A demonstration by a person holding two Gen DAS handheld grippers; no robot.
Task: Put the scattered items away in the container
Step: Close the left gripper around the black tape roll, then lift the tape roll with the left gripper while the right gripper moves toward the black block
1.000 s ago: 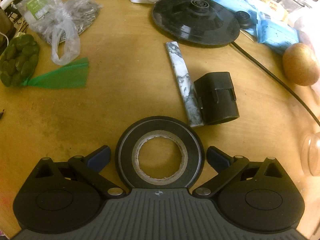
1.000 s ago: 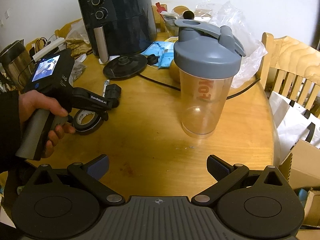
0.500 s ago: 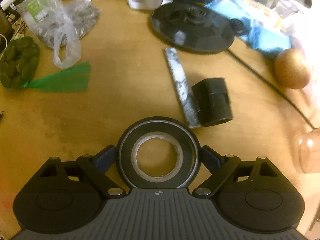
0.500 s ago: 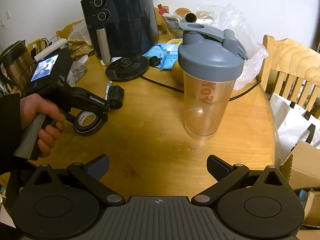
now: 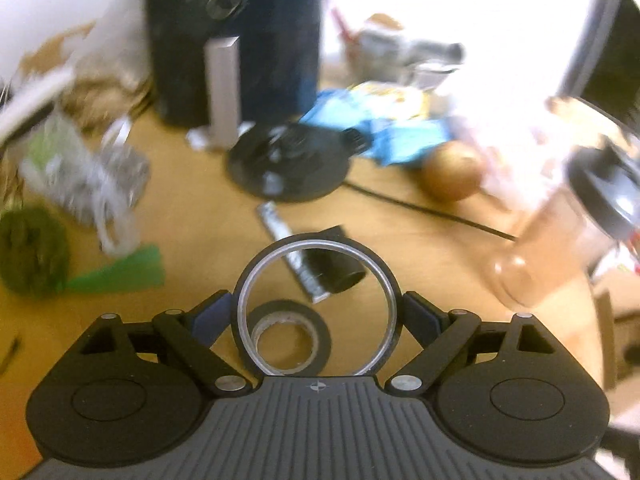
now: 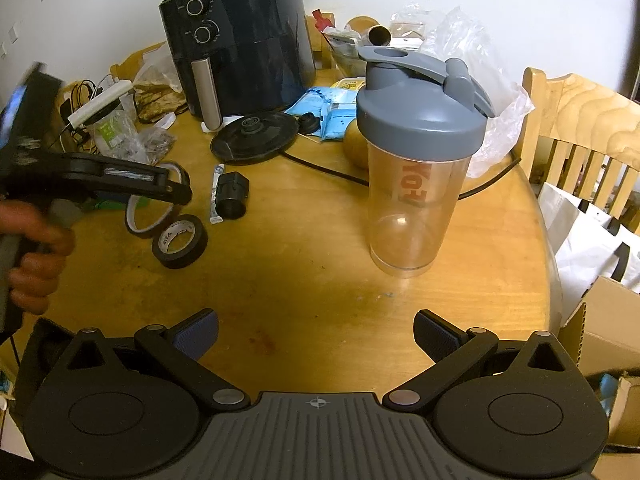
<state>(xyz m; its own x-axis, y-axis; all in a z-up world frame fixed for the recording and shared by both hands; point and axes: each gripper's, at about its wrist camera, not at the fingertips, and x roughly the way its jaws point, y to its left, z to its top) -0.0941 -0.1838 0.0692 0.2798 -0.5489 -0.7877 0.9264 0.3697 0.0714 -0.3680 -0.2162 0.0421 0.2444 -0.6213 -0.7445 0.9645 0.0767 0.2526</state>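
My left gripper (image 5: pixel 316 312) is shut on a thin, wide tape ring (image 5: pixel 316 239) and holds it above the wooden table (image 6: pixel 320 280). In the right wrist view the left gripper (image 6: pixel 160 194), held by a person's hand, has the ring (image 6: pixel 136 216) hanging just above a black tape roll (image 6: pixel 180 242). That roll (image 5: pixel 320 340) lies flat on the table. Beyond it lie a marbled stick (image 6: pixel 217 196) and a black plug-like piece (image 6: pixel 232 196). My right gripper (image 6: pixel 316 328) stands open over bare table, nothing between its fingers. A clear shaker bottle (image 6: pixel 412 200) with a grey lid stands upright to the right.
At the back are a black air fryer (image 6: pixel 240 40), a kettle base (image 6: pixel 254 138) with its cable, blue packets, plastic bags and a round brown fruit (image 5: pixel 454 172). A wooden chair (image 6: pixel 580 128), a white bag and an open cardboard box (image 6: pixel 608 320) stand off the table's right edge.
The left gripper closed on the thin outer ring and lifted it, leaving the black tape roll on the table; its view tilted upward. The right gripper has not moved.
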